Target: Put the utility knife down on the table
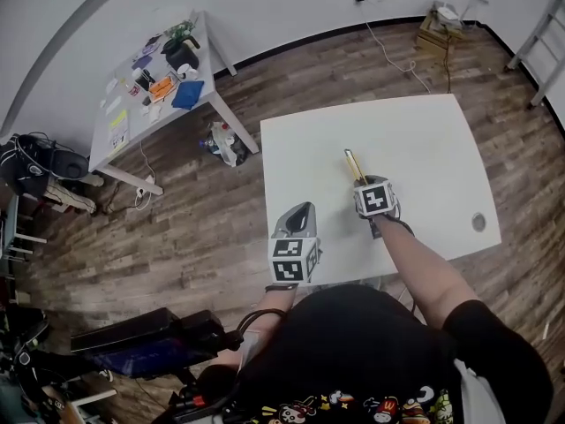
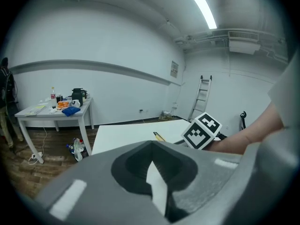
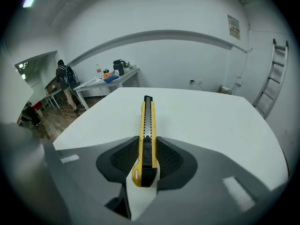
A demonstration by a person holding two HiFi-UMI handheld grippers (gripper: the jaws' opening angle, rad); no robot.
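Clamping the butt end of the utility knife, the right gripper has its jaws closed tight on the yellow handle, and the rest of the body runs straight forward over the middle of the white table. Whether the far tip already touches the table top is hard to tell from here.

I'd judge the knife light, stiff and smooth-sided (hard plastic with a metal rail), so it could slide if dropped. Its flat side should go down on the table, with the hold kept at the butt, away from the blade end.

The left gripper hangs at the table's near left edge, jaws together on nothing.

No container stands on the white table.
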